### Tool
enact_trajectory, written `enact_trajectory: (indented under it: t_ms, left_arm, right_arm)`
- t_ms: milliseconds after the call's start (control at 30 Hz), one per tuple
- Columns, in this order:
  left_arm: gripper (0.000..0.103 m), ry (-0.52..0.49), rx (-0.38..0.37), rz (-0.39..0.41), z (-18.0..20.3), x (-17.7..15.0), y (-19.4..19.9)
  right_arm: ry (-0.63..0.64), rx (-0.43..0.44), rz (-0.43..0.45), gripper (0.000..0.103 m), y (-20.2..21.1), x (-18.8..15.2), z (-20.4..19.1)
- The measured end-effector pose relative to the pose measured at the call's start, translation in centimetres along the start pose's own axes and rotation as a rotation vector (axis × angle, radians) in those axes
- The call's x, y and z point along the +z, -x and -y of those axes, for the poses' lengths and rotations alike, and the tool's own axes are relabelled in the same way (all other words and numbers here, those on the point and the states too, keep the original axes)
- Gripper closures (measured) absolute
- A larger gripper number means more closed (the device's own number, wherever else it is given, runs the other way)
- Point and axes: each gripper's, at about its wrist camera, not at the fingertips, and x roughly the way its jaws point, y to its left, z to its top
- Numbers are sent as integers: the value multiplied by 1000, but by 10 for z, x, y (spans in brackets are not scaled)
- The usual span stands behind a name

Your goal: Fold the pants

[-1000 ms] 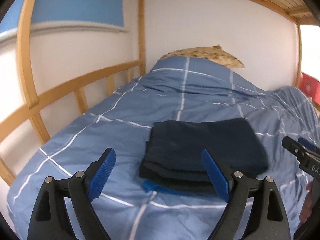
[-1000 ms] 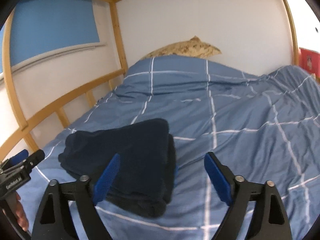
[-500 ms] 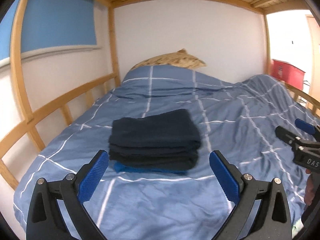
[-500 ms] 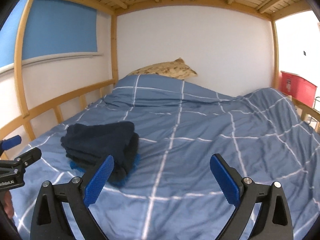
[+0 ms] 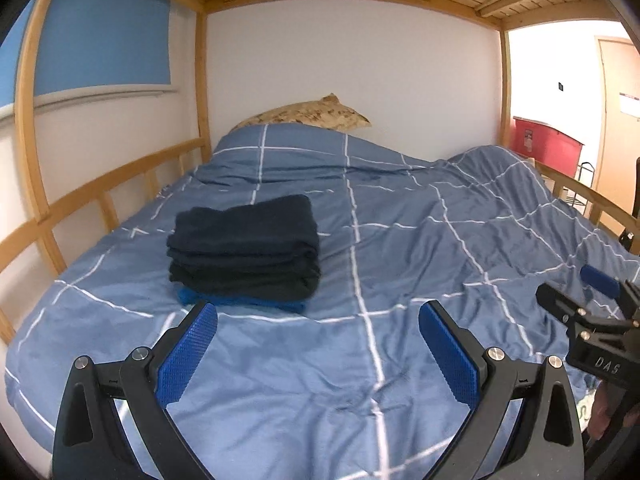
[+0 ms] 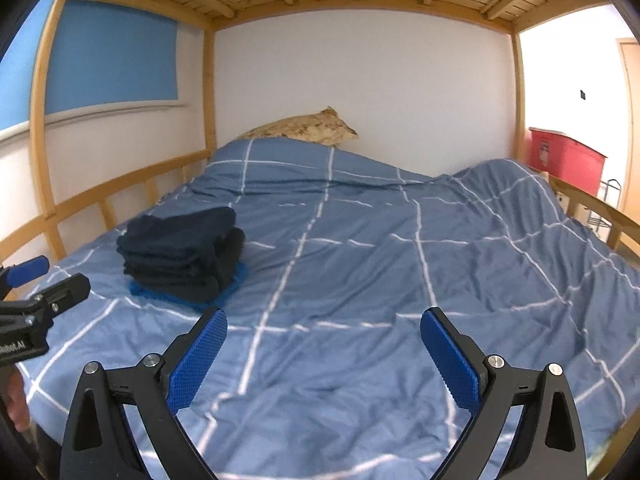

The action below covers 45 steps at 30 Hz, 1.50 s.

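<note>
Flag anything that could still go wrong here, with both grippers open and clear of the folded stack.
1. The folded pants stack sits on a soft, wrinkled duvet near the wooden side rail; a nudge to the bedding could tip it.
2. The blue garment at the bottom sticks out unevenly, so the pile may slump.
3. The left gripper and right gripper hold nothing.

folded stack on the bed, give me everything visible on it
The folded stack is dark navy, soft, knit-looking cloth in several neat layers, with a brighter blue layer showing at the bottom. It lies flat on the blue checked duvet, toward the side with the wooden rail, folded edges facing the cameras. Only the duvet touches it; neither gripper does.
</note>
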Motion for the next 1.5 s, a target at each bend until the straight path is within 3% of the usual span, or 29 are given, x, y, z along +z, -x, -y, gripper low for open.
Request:
enact_trajectory:
  t_ms: [367,967,1500]
  left_arm:
    - [1,-71,12,11,35,-8,9]
    - [1,-57,40,31,37,-4,14]
    - [1,-39,7,11,39,-3,10]
  right_arm:
    - [-45,-49,-12,5,17,-19,30]
    - [-65,-31,6,5,24,-18,39]
    - [-58,-44,19,5,26,-13,34]
